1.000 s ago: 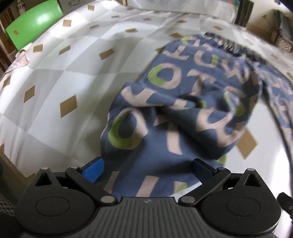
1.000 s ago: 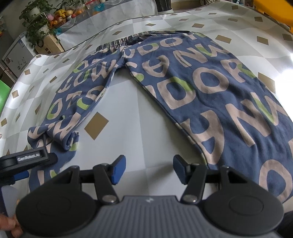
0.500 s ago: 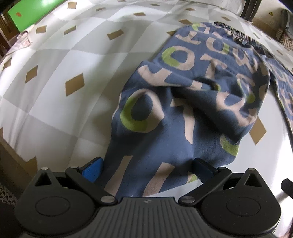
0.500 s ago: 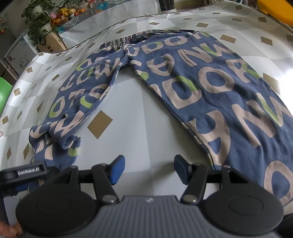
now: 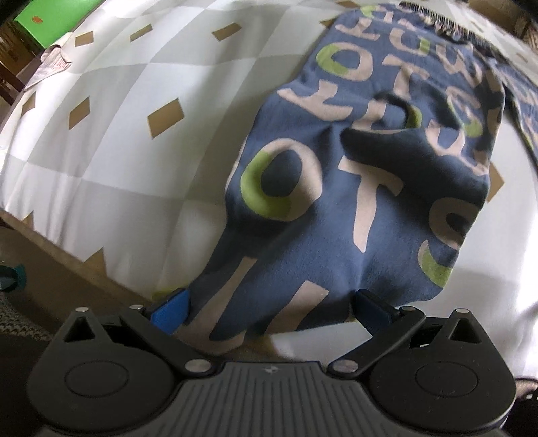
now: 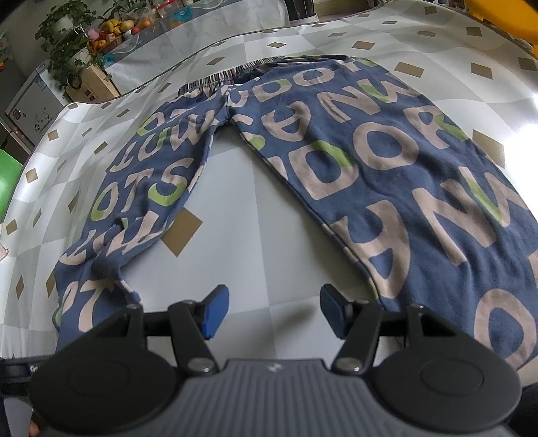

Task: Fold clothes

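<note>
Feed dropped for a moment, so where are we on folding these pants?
Early. Done: pants lie spread on the table, legs apart, waistband far. In hand: left tongs straddle the rumpled left leg's cuff; whether they grip it I cannot tell. Right tongs hang open over bare table. Left: every fold.

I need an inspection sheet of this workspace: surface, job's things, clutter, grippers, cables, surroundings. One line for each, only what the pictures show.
Surface: table with checked cloth, grey and white squares, brown diamonds.
Job's things: blue trousers with large letters, spread out, waistband at the far side; left leg rumpled near the table edge.
Clutter: paper at the table's far corner.
Grippers: left gripper wide apart, leg end between its fingers, grip unclear; right gripper open over bare cloth between the legs.
Cables: nothing seen.
Surroundings: potted plants, fruit, green panel.
</note>
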Demonstrator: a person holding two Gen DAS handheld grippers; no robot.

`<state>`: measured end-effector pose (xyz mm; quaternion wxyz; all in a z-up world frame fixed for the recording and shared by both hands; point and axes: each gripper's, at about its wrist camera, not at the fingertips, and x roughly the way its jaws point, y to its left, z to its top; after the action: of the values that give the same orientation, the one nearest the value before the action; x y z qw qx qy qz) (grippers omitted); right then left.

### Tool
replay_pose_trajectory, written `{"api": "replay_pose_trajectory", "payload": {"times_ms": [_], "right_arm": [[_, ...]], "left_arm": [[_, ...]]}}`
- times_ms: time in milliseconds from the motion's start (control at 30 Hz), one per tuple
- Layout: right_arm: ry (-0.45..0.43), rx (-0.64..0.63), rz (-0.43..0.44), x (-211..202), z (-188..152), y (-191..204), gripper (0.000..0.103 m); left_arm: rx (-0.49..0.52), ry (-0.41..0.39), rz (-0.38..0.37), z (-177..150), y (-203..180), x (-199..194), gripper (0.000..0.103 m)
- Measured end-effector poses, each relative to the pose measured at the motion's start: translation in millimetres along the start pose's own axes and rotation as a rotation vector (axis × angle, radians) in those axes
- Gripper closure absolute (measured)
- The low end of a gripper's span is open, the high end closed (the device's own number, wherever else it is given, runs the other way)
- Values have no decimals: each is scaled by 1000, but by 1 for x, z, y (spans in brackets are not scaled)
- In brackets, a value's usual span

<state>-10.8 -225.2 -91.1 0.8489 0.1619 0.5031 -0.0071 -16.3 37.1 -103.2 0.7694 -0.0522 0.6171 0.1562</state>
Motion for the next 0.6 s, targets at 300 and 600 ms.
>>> {"api": "replay_pose_trajectory", "payload": {"times_ms": [300,600], "right_arm": [[-4,-14,-6,-7,-2,-1,44],[-7,-14,-10,-10,-2,-3,44]], "left_arm": [[34,95,-2,-18,2,-3,0],[0,-25,-60,-8,0,-22,0]]}}
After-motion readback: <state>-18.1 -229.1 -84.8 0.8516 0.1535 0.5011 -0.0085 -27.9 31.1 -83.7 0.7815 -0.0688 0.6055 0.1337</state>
